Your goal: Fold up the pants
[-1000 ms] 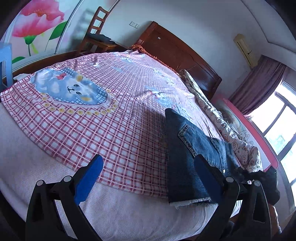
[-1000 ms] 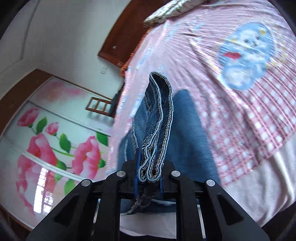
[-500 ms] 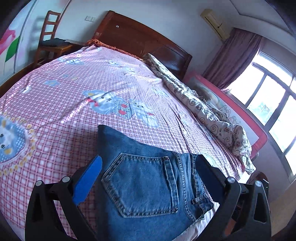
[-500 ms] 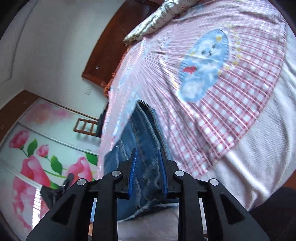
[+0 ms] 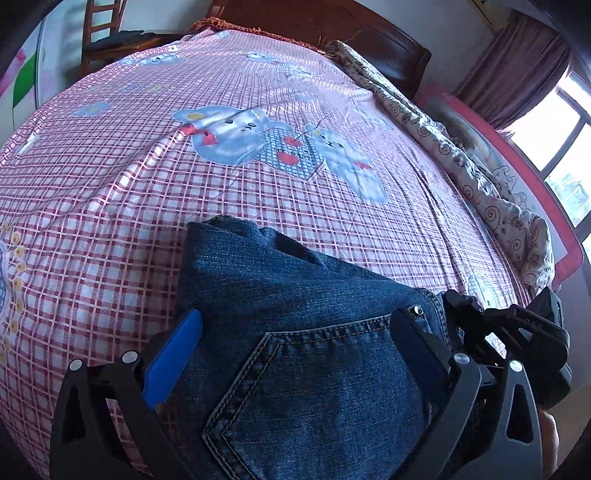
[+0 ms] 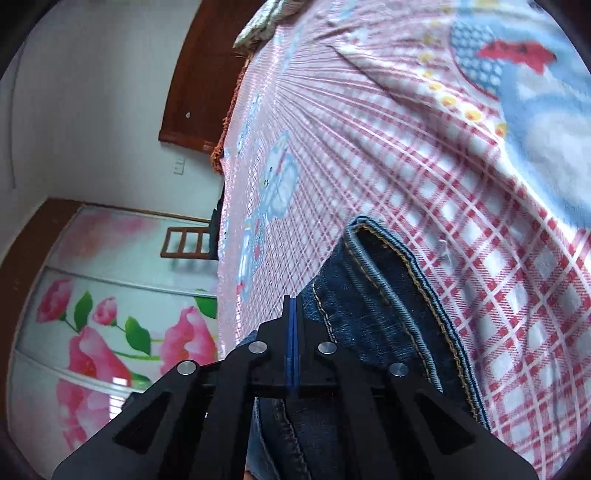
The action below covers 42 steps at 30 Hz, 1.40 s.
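Note:
The dark blue jeans (image 5: pixel 295 317) lie folded on the pink checked bedsheet (image 5: pixel 258 206), back pocket up. My left gripper (image 5: pixel 295 332) is open, its blue-padded fingers straddling the jeans just above the pocket. The right gripper's body shows at the right edge of the left wrist view (image 5: pixel 517 339), at the jeans' waistband. In the right wrist view my right gripper (image 6: pixel 292 314) is shut, pads pressed together with no cloth seen between them. The jeans' waistband edge (image 6: pixel 388 288) lies right beside it on the sheet (image 6: pixel 461 192).
A rolled patterned quilt (image 5: pixel 461 155) lies along the bed's right side. The wooden headboard (image 5: pixel 369 40) is at the far end. A wooden chair (image 5: pixel 107 33) stands at the far left. A window with curtains (image 5: pixel 554 103) is at the right.
My right gripper let go of the waistband it held up and closed empty; the jeans now lie flat. My left gripper moved in low over the jeans, still open.

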Available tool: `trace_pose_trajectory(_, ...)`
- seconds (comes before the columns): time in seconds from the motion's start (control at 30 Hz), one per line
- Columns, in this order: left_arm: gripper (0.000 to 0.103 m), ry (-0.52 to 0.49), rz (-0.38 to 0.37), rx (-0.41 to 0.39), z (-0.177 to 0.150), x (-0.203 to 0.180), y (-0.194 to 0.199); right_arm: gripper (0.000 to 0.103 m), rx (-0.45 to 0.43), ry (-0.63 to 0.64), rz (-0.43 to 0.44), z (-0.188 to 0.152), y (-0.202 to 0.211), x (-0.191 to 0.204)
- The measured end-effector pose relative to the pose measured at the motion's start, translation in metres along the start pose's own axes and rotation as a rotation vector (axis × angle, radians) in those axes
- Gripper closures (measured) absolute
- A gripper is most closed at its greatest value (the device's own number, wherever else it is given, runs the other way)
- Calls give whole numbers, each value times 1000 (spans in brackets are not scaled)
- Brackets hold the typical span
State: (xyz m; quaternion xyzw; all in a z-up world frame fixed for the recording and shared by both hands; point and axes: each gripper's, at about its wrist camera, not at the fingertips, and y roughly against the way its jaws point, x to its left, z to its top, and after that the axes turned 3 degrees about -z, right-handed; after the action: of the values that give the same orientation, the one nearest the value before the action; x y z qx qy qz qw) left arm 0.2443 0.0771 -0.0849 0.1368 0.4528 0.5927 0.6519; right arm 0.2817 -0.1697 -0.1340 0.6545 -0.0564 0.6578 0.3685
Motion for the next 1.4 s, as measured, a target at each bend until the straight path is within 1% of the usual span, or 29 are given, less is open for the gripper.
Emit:
trace_pose_trajectory(0.03, 2, -14, 16, 3, -1, -2, -2, 103, 5, 2, 11, 0, 1, -1)
trace_pose_trajectory(0.13, 2, -73, 74, 2, -6, -12, -7, 103, 13, 47, -22, -2, 4, 7)
trace_pose_trajectory(0.23, 2, -80, 88, 7, -4, -14, -7, 102, 24, 42, -41, -4, 11, 15)
trace_pose_trajectory(0.27, 2, -78, 85, 7, -4, -13, -6, 95, 18, 66, -55, -8, 18, 21)
trace_pose_trajectory(0.3, 2, -79, 86, 7, -4, -13, -5, 91, 13, 100, -58, -15, 25, 29)
trace_pose_trajectory(0.37, 2, -92, 91, 2, -5, -14, -4, 70, 21, 141, -15, -32, 42, 37)
trace_pose_trajectory(0.43, 2, -92, 91, -2, -5, -12, -4, 62, 28, 165, 39, -53, 61, 39)
trace_pose_trajectory(0.5, 2, -96, 97, -2, -5, -13, -5, 62, 48, 180, 58, -73, 76, 33)
trace_pose_trajectory(0.6, 2, -91, 91, -3, -5, -14, -5, 62, 56, 157, 60, -95, 91, 13)
trace_pose_trajectory(0.63, 2, -91, 89, -4, -5, -14, -5, 62, 54, 145, 49, -100, 94, 6)
trace_pose_trajectory(0.7, 2, -91, 88, -7, -5, -14, -5, 62, 50, 106, 54, -104, 97, -10)
trace_pose_trajectory(0.73, 2, -92, 88, -10, -6, -14, -5, 62, 48, 99, 52, -105, 97, -15)
trace_pose_trajectory(0.8, 2, -92, 87, -16, -7, -14, -4, 63, 48, 111, 76, -105, 96, -22)
trace_pose_trajectory(0.83, 2, -92, 86, -18, -7, -14, -4, 66, 50, 120, 75, -105, 94, -24)
trace_pose_trajectory(0.9, 2, -90, 85, -20, -8, -14, -4, 76, 49, 153, 54, -106, 93, -28)
trace_pose_trajectory(0.93, 2, -91, 85, -20, -8, -14, -4, 86, 47, 155, 36, -107, 91, -28)
trace_pose_trajectory(0.97, 2, -93, 86, -22, -8, -14, -4, 93, 48, 138, 30, -107, 91, -30)
trace_pose_trajectory(1.03, 2, -92, 82, -24, -8, -13, -4, 97, 58, 93, 25, -105, 91, -36)
trace_pose_trajectory(1.07, 2, -92, 81, -25, -8, -13, -3, 97, 63, 83, 4, -105, 93, -34)
trace_pose_trajectory(1.1, 2, -91, 79, -25, -8, -13, -3, 97, 68, 103, -38, -106, 95, -26)
trace_pose_trajectory(1.13, 2, -89, 76, -26, -8, -12, -3, 95, 71, 143, -86, -107, 96, -15)
trace_pose_trajectory(1.17, 2, -89, 76, -27, -8, -12, -3, 92, 69, 183, -106, -109, 97, -3)
trace_pose_trajectory(1.27, 2, -90, 76, -31, -9, -12, -2, 92, 55, 244, -33, -111, 96, 26)
trace_pose_trajectory(1.3, 2, -90, 75, -32, -9, -12, -2, 90, 61, 255, 9, -109, 93, 33)
trace_pose_trajectory(1.33, 2, -91, 76, -33, -8, -12, -3, 68, 71, 263, 37, -107, 88, 36)
trace_pose_trajectory(1.37, 2, -92, 77, -33, -9, -13, -3, 35, 74, 268, 17, -105, 82, 37)
trace_pose_trajectory(1.4, 2, -93, 79, -32, -8, -13, -3, 28, 86, 265, -21, -105, 74, 33)
